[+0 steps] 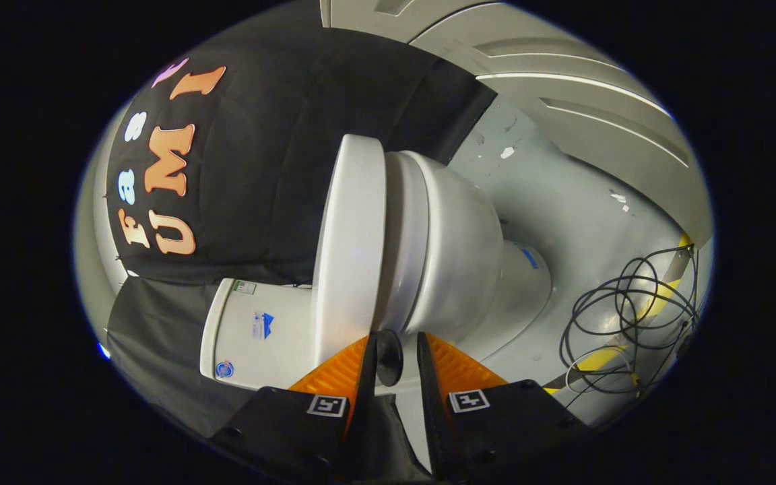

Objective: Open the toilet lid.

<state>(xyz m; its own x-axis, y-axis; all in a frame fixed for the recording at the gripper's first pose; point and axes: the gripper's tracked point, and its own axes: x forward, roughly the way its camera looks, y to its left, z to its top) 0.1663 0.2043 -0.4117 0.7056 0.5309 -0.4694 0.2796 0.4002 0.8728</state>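
Gripper (391, 347) fingers stand slightly apart at lower centre of the frame, closed on nothing, with a dark round knob (389, 356) in the gap between them.

Largest in view is the white toilet (455, 256), mid-frame and rolled sideways by the camera; its lid (351, 249) lies flat against the seat, not yet lifted, just beyond the fingertips. The cistern (260, 333) sits lower left, a loose cable coil (630, 316) on the floor at right. The approach step looks under way; next the fingers must catch the lid's edge and swing it toward the cistern.
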